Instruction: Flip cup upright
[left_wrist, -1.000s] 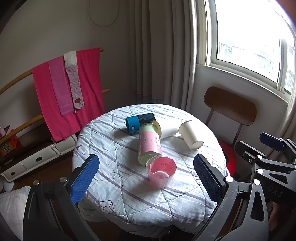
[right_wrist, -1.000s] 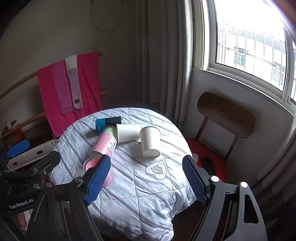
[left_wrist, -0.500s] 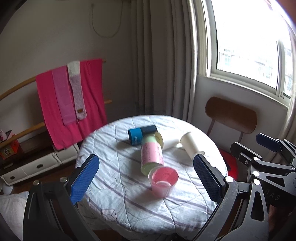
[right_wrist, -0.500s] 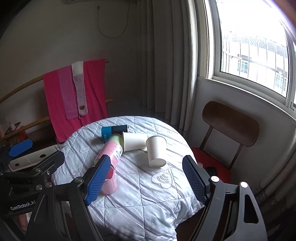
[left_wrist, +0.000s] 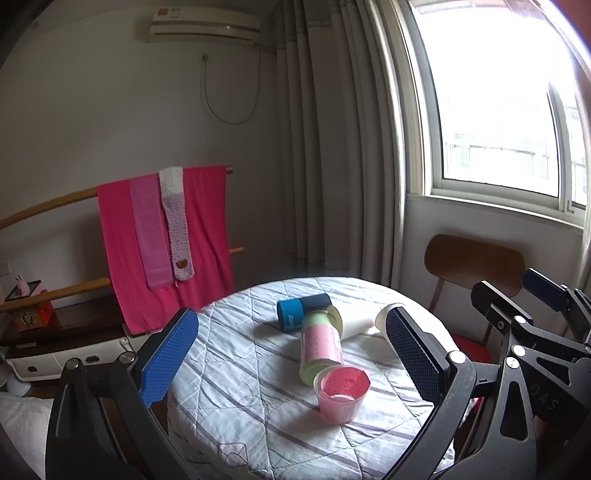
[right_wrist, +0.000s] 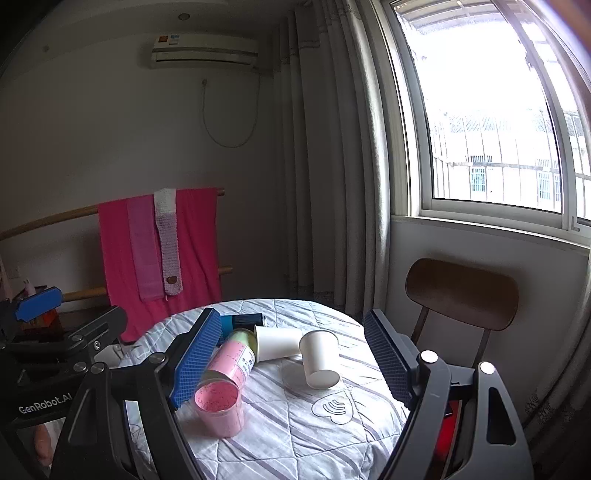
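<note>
Right wrist view: both grippers' jaws spread wide, empty, above pink cup (right_wrist: 218, 409) upright and white cups (right_wrist: 320, 359) toppled.

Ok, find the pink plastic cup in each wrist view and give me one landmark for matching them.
Left wrist: pink plastic cup stands upright, lower centre-right, at the near table edge.
Right wrist: same cup lower left, partly behind the left blue finger pad.
Shared landmark: pink-and-green canister lying just behind it.
</note>
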